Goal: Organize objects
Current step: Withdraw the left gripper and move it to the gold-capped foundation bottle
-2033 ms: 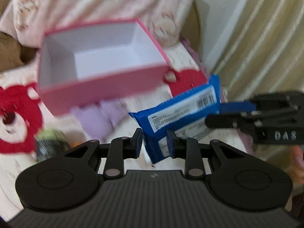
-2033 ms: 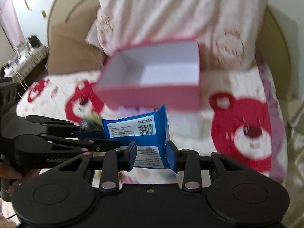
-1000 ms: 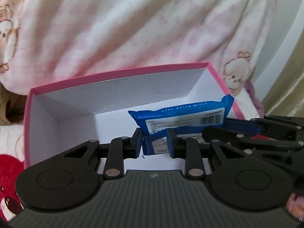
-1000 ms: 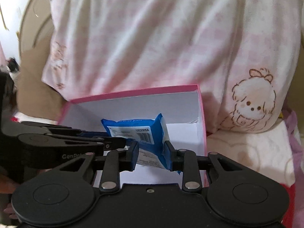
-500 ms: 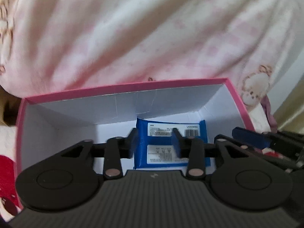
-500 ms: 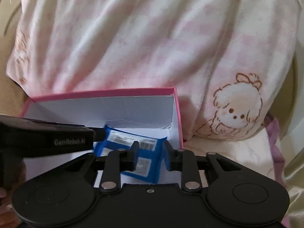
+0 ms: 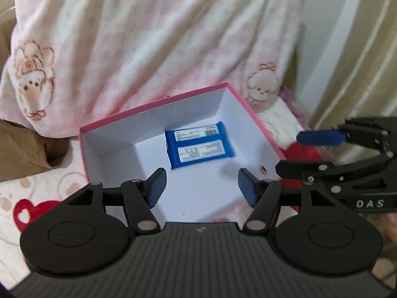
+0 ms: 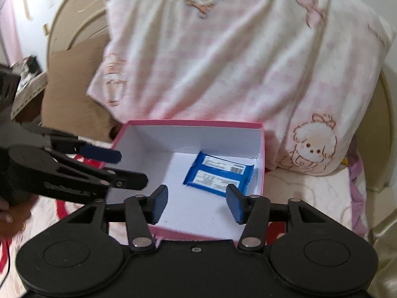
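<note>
A blue wipes packet (image 7: pixel 199 147) (image 8: pixel 219 175) lies flat on the white floor of the pink box (image 7: pixel 153 104) (image 8: pixel 193 123), toward its far right corner. My left gripper (image 7: pixel 202 186) hangs above the box's near side, its jaws opening with nothing between them. My right gripper (image 8: pixel 196 202) also hovers over the near part of the box, its jaws opening and empty. Each gripper shows in the other's view: the right one (image 7: pixel 320 137) beyond the box's right wall, the left one (image 8: pixel 101 154) over its left wall.
The box rests on a bed cover with red bear prints (image 7: pixel 32 208). A large pink-and-white pillow (image 8: pixel 235 57) stands right behind the box. A brown cushion (image 8: pixel 72 94) sits to the left and a striped curtain (image 7: pixel 359 49) hangs at the right.
Both grippers have let go of the blue packet, which now lies in the box. Both have opened and pulled up and back from it.
</note>
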Tool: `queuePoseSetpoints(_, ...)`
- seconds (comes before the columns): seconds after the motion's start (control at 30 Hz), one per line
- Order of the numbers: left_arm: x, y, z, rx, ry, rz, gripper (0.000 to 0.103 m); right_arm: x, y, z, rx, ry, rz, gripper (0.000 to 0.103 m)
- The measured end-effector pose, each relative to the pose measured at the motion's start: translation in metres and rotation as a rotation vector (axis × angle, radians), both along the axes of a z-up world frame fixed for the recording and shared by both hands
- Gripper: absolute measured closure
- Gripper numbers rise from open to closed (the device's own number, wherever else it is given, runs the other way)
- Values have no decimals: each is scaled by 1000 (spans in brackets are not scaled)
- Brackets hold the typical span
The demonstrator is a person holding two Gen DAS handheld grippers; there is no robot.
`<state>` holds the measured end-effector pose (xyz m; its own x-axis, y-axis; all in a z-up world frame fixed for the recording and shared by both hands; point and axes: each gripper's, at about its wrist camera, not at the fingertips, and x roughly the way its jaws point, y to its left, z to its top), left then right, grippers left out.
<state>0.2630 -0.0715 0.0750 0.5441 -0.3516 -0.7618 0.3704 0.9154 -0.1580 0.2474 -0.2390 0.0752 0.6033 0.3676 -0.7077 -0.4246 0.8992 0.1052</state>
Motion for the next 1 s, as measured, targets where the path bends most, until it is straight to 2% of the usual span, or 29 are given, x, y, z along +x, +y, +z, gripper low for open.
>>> queuePoseSetpoints(0.1,-25,8,19,8,-21,-43,31,-23,9,13,-98,-34,37,33)
queuePoseSetpoints(0.2,-52,13,37,54,-48,-68,27,-48,12,22,-122,-51,72,30)
queuePoseSetpoints(0.3,-72,18,43,67,-45,-80,23,-72,13,27,-80,-41,95,25)
queuePoseSetpoints(0.4,-99,22,47,110,-93,-101,18,-94,15,25,-24,-14,137,22)
queuePoseSetpoints(0.47,-113,25,42,114,-81,-100,18,-106,17,16,1,11,167,22)
queuePoseSetpoints(0.57,-126,36,32,52,19,-78,18,-125,18,-1,85,91,195,22)
queuePoseSetpoints(0.63,-135,41,25,41,46,-70,18,-133,19,-11,138,128,214,22)
queuePoseSetpoints(0.77,-149,44,9,68,61,-69,18,-152,28,-30,141,142,251,22)
queuePoseSetpoints(1.0,-162,48,-36,79,141,-51,18,-165,43,-76,119,203,309,22)
